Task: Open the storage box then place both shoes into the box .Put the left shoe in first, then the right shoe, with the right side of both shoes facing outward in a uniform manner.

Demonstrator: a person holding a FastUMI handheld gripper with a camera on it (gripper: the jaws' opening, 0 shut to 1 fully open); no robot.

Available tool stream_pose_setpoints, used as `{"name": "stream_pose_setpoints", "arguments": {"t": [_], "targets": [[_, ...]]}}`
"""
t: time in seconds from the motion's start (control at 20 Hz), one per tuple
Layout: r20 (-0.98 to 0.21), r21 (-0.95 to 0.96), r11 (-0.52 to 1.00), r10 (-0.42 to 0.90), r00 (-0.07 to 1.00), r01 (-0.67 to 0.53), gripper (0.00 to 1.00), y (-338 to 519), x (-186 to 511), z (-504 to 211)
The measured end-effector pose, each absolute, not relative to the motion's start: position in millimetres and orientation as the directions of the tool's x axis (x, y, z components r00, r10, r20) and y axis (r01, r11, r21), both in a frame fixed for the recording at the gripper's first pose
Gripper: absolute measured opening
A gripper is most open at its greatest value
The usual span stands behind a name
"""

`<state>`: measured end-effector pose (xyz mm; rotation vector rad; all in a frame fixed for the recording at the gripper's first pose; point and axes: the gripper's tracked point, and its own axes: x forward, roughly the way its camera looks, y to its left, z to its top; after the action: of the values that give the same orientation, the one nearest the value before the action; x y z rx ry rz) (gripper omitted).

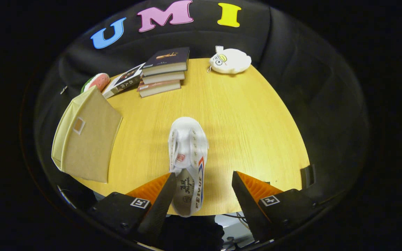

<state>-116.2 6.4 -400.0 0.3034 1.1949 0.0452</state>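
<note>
- The claw [201, 195] is released, its fingers wide apart.
- The white shoe [188, 164] lies on the surface [250, 115], heel between the fingers, toe toward 12 o'clock, probably ready for a heel grip.
- The storage box [86, 139] waits at 10 o'clock.

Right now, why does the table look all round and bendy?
Gripper view: the fisheye lens bows the table edge and stretches the shoe lying between the open jaws. Light is even, with a soft sheen on the wood and a faint shadow beside the shoe. The books and plush toy stay sharp.
</note>
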Motion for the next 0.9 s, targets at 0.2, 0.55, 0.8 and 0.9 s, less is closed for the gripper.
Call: {"name": "stream_pose_setpoints", "arguments": {"t": [0.2,0.55,0.8,0.9], "targets": [[-0.916,0.213,0.976,0.183,0.356,0.048,0.94,2.4,-102.8,-438.7],[-0.86,0.349,0.932,0.276,0.43,0.098,0.76,27.0,-50.6,-458.9],[-0.875,0.364,0.917,0.276,0.399,0.165,0.26,19.4,-49.7,-466.4],[-0.88,0.397,0.887,0.295,0.371,0.237,0.13,15.1,-52.1,-462.0]]}}
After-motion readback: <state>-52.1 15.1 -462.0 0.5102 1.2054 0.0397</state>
